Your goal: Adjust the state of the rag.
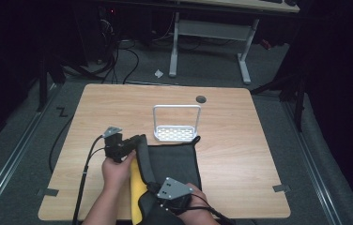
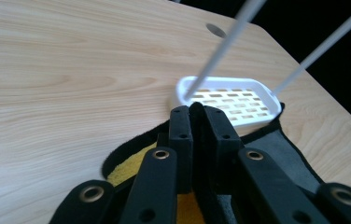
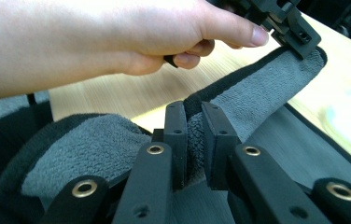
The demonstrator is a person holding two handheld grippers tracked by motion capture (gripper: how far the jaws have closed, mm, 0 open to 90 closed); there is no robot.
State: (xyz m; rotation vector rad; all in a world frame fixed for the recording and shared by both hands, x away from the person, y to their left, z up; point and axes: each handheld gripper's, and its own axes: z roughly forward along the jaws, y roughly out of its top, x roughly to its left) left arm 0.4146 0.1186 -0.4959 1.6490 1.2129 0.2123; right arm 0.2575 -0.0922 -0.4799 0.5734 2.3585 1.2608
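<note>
- We see a light wooden desk with rounded corners and a dark round cable hole near its far edge.
- Around it we see grey carpet, with black cables trailing at the far left.
- Beyond it we see a white-legged table frame.
- The room's edges are dark.
</note>
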